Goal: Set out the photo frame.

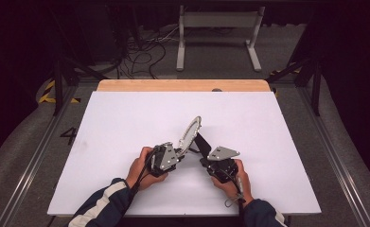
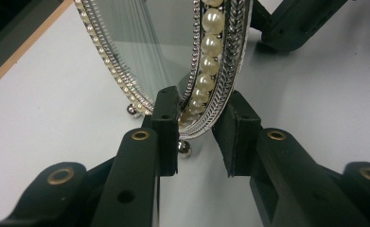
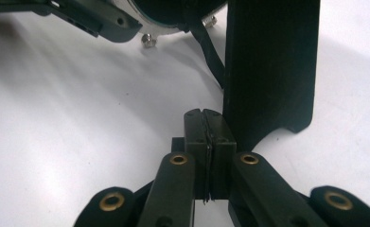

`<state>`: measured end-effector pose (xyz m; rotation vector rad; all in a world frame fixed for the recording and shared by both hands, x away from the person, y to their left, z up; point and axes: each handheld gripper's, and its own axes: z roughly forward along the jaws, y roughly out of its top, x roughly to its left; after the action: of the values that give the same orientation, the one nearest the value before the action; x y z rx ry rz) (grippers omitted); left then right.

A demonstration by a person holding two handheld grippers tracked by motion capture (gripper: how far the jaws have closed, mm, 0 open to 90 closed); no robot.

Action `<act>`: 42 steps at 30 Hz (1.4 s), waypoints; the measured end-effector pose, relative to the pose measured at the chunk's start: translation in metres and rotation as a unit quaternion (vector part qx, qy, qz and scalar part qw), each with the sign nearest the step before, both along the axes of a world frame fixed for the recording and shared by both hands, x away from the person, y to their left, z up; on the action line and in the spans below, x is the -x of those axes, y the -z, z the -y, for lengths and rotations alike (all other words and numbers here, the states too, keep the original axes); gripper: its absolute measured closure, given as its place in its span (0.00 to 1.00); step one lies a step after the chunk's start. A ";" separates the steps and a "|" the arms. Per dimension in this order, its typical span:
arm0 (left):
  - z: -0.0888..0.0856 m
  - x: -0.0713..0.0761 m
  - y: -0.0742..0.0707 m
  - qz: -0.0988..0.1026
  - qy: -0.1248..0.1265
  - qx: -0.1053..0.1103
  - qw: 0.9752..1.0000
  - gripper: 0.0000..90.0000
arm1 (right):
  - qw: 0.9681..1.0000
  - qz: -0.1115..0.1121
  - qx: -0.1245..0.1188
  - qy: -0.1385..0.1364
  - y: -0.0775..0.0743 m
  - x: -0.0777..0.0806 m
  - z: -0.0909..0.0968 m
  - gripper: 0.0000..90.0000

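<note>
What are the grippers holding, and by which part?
The left gripper has its jaws either side of the mirror at its bottom rim; whether they press cannot be told. The right gripper is shut beside the stand, holding nothing visible.

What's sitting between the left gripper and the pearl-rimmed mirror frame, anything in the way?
Nothing visible. The left gripper already straddles the lower rim of the mirror frame; one pad meets the rim, the other stands just off it, with only white table beneath.
</note>
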<state>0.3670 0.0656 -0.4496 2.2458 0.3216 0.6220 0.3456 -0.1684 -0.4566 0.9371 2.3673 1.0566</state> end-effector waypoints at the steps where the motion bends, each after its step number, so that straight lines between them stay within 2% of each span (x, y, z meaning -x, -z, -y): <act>1: 0.000 0.000 0.000 -0.001 0.000 0.000 1.000 0.79 | 1.000 0.001 0.001 0.000 0.000 0.000 0.000 1.00; 4: 0.000 0.000 0.000 -0.004 0.000 0.003 1.000 0.79 | 1.000 0.002 0.006 -0.001 0.000 -0.001 -0.001 1.00; 6: 0.000 0.000 -0.001 -0.017 -0.005 0.009 1.000 0.78 | 1.000 0.001 0.007 -0.004 0.001 -0.001 0.000 1.00; 8: 0.001 0.001 -0.001 -0.019 -0.006 0.007 1.000 0.78 | 1.000 0.001 0.011 -0.003 0.001 -0.002 0.000 1.00; 11: 0.004 0.002 -0.001 -0.013 -0.003 0.003 1.000 0.78 | 1.000 -0.001 0.012 -0.002 0.001 -0.004 0.002 1.00; 18: 0.006 0.002 -0.001 -0.015 -0.001 0.007 1.000 0.77 | 1.000 -0.005 0.019 -0.001 0.003 -0.009 0.006 1.00; 27: 0.010 0.004 -0.001 -0.020 -0.002 0.011 1.000 0.76 | 1.000 -0.009 0.011 0.012 0.003 -0.017 0.014 1.00; 37: 0.008 0.002 -0.001 -0.034 0.017 0.032 0.999 0.75 | 1.000 -0.010 0.004 0.024 0.004 -0.024 0.018 1.00; 42: 0.009 0.002 0.000 -0.040 0.024 0.035 0.998 0.68 | 0.999 -0.006 0.001 0.039 0.004 -0.031 0.021 0.99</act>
<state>0.3652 0.0566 -0.4497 2.2082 0.3236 0.4906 0.3769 -0.1889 -0.4611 1.0299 2.3205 1.0201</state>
